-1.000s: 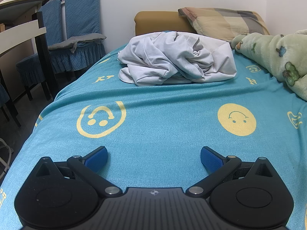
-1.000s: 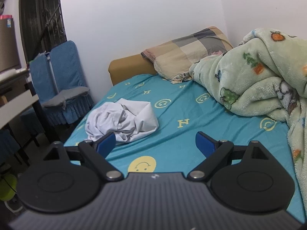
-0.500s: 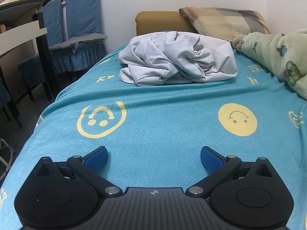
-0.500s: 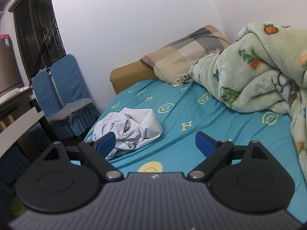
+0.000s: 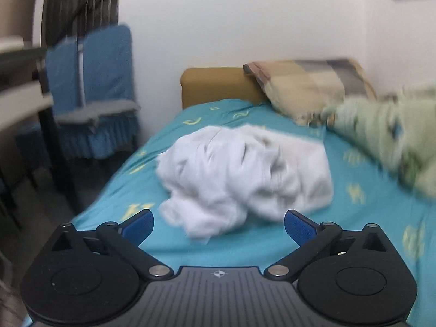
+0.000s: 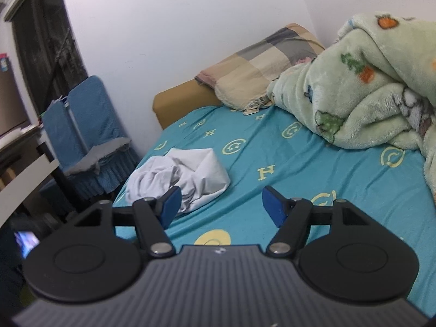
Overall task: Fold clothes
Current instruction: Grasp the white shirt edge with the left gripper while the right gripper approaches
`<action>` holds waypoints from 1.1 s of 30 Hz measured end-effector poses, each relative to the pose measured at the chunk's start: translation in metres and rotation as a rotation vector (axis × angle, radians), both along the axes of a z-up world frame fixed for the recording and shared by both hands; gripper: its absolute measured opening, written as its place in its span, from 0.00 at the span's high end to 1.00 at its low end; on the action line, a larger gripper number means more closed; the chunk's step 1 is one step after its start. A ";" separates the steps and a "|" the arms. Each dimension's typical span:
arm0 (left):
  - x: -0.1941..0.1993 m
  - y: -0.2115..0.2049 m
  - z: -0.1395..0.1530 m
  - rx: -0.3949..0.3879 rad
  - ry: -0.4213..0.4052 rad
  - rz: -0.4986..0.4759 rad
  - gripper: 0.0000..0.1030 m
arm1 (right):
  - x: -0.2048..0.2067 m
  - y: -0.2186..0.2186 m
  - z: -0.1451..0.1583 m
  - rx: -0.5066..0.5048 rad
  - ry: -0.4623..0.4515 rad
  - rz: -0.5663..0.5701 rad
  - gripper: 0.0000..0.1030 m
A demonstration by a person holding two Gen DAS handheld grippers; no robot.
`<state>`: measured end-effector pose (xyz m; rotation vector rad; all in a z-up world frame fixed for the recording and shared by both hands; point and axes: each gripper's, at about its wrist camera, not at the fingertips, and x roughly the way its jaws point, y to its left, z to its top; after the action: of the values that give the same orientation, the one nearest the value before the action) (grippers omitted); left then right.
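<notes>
With both grippers, left and right, spread wide and empty short of the crumpled shirt, we risk pinching several layers.

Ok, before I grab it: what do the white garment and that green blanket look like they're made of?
The garment looks like thin woven fabric, maybe cotton or a blend, matte: it holds sharp creases and crumples into a loose heap. I can't tell the fibre for sure. The blanket looks like thick plush fleece: fuzzy nap, soft rounded folds, printed cartoon figures.
</notes>
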<state>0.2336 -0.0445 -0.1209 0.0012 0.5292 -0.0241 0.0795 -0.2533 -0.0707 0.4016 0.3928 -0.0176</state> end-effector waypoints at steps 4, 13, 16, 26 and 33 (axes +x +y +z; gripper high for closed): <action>0.069 -0.004 -0.021 -0.033 0.144 -0.066 0.04 | 0.017 0.000 -0.012 0.003 -0.019 -0.016 0.32; 0.058 0.023 0.025 -0.140 0.135 -0.110 0.84 | 0.034 0.004 -0.033 -0.021 -0.025 0.004 0.32; 0.010 0.041 0.062 -0.176 0.080 -0.151 0.92 | 0.028 0.010 -0.026 -0.049 -0.067 0.029 0.32; -0.168 0.079 0.108 -0.210 0.024 -0.257 0.96 | -0.029 0.016 0.010 -0.074 -0.120 0.091 0.33; -0.220 0.098 0.078 -0.206 0.098 -0.245 0.95 | -0.060 0.054 0.013 -0.091 -0.051 0.297 0.33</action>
<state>0.0135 0.0537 -0.0433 -0.1371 0.6204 -0.3189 0.0199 -0.1994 -0.0579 0.2504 0.3966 0.2629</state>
